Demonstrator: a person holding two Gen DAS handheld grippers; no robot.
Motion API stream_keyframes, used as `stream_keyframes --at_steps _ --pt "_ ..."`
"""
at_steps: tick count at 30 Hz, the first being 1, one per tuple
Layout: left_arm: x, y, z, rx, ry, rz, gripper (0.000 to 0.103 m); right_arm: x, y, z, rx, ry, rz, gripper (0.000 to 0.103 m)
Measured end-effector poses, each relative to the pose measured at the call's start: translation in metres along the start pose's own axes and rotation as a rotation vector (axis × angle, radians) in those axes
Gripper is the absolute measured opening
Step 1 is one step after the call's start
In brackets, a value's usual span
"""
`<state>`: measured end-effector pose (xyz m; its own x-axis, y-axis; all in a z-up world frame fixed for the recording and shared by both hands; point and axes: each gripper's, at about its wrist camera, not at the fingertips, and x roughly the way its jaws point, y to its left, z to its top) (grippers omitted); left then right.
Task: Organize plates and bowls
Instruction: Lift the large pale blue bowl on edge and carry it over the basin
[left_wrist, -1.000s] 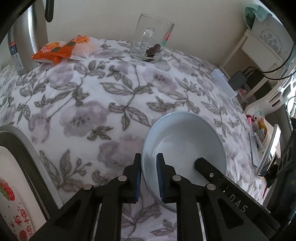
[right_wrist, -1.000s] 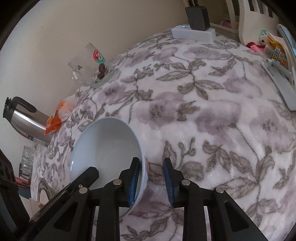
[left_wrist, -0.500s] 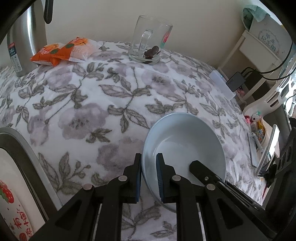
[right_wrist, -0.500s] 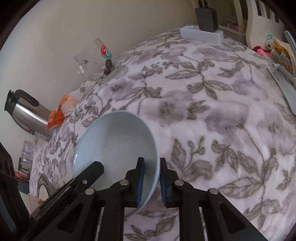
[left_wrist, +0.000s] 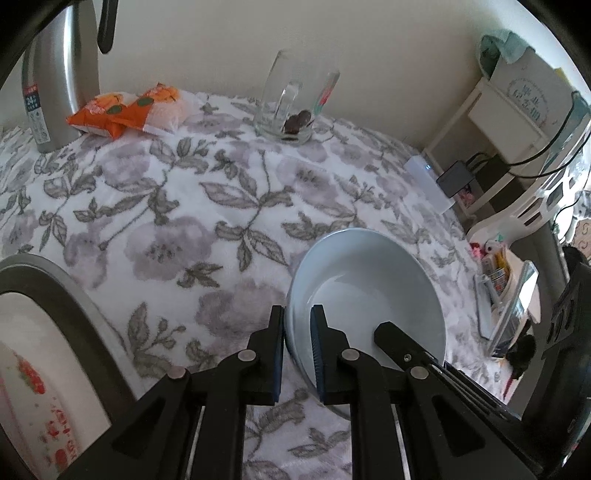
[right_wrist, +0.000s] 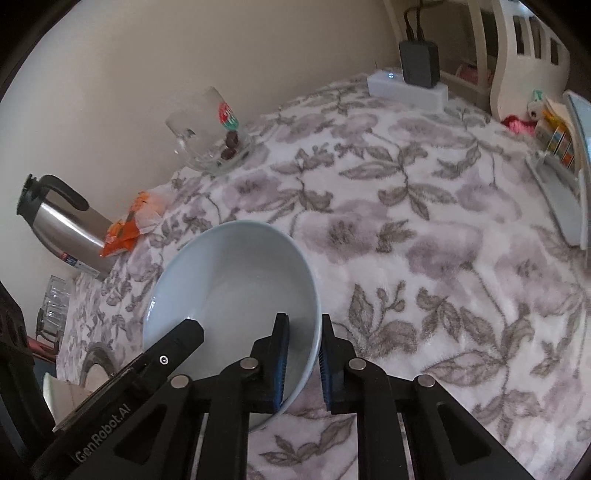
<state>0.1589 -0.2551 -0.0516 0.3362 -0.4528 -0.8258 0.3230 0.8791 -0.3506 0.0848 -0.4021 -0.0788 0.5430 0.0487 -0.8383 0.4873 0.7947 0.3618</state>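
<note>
A second ago the right tool (right_wrist: 301, 363) stood wider about the rim of the pale blue bowl (right_wrist: 236, 280); its jaws have since been closing and now pinch the bowl's right wall, one pad inside, one outside. The left tool (left_wrist: 297, 356) is clamped on the bowl's opposite wall as before, and the bowl has barely shifted on the flowered cloth of the surface (left_wrist: 177, 206). Both tools slant steeply down toward the bowl from the near side. The bowl is empty. Beyond the bowl, by the wall, a glass mug (left_wrist: 295, 103) holds a few dark round pieces. Left of the mug lie orange snack packets (left_wrist: 125, 110) beside a steel flask (left_wrist: 59, 81). Left of the bowl sits a dark-rimmed tray (left_wrist: 74, 295).
</note>
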Motion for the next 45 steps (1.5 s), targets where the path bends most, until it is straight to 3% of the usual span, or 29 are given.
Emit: stream_keyframes --at_steps 18,28,45 --pt "-0.094 -0.002 0.002 -0.005 -0.090 -0.056 0.014 -0.088 0.049 -0.018 -0.060 -0.128 0.010 0.017" --pt "-0.141 0.012 -0.013 -0.037 -0.130 -0.075 0.014 -0.119 0.071 -0.043 -0.092 -0.165 0.051 0.018" --pt "-0.195 0.042 -0.054 -0.072 -0.195 -0.044 0.014 -0.144 0.103 -0.088 -0.169 -0.179 0.117 0.018"
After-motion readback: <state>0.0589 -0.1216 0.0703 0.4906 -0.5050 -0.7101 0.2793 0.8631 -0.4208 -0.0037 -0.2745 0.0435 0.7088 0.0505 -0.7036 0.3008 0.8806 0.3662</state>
